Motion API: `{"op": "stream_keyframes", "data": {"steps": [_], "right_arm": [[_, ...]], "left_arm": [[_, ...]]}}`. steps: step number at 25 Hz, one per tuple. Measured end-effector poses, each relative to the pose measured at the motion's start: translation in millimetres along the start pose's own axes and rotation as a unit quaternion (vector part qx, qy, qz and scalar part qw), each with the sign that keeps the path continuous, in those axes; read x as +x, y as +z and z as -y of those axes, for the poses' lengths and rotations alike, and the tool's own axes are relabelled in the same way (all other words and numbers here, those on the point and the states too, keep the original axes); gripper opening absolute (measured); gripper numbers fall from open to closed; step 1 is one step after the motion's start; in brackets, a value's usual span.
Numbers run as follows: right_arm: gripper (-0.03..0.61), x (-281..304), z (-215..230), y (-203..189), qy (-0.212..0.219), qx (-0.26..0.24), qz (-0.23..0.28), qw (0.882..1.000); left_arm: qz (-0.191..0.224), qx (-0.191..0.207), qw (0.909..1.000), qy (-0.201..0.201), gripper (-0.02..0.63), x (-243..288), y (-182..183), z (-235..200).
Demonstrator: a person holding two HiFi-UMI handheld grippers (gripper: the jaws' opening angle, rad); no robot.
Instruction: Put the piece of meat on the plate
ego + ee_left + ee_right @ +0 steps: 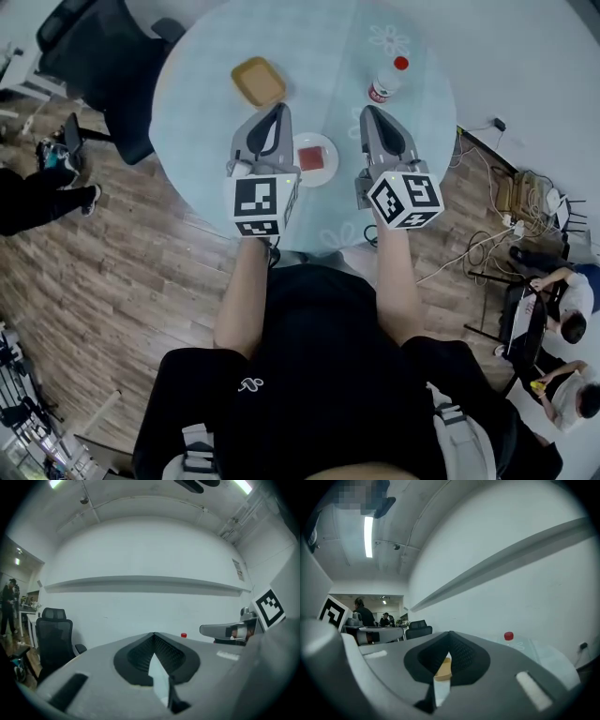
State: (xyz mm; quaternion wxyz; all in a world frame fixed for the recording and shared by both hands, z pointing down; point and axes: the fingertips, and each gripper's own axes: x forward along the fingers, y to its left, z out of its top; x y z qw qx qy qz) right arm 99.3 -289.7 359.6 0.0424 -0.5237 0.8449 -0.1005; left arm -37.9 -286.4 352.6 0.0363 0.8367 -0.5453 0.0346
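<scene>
A red piece of meat (312, 157) lies on a small white plate (320, 139) near the front of the round glass table (197, 66). My left gripper (275, 108) is held just left of the plate and my right gripper (368, 111) just right of it, both raised and pointing level across the table. The left gripper (153, 633) is shut with nothing in it. In the right gripper view, the right gripper (450, 633) is also shut and empty. Neither touches the meat or the plate.
A yellow tray (258, 81) sits at the back left of the table, and it shows through the gap below the right fingertips, yellow tray (444, 667). A red-capped bottle (386, 82) stands at the back right. A black office chair (98, 56) is to the left. People sit at the right.
</scene>
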Motion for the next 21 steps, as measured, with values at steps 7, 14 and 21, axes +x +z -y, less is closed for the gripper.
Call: {"op": "stream_keyframes", "data": {"steps": [7, 14, 21], "right_arm": [[0.008, 0.7, 0.3, 7.4, -0.01, -0.016, 0.007, 1.0], [0.008, -0.8, 5.0, 9.9, -0.017, -0.019, 0.006, 1.0], [0.008, -3.3, 8.5, 4.0, -0.018, -0.023, 0.0, 1.0]], "left_arm": [[0.003, 0.003, 0.9999, 0.011, -0.004, -1.1, 5.5, -4.9], [-0.002, 0.006, 1.0, 0.002, -0.005, 1.3, 4.7, 1.3], [-0.01, 0.001, 1.0, -0.002, -0.005, 3.7, -3.7, 5.7]]}}
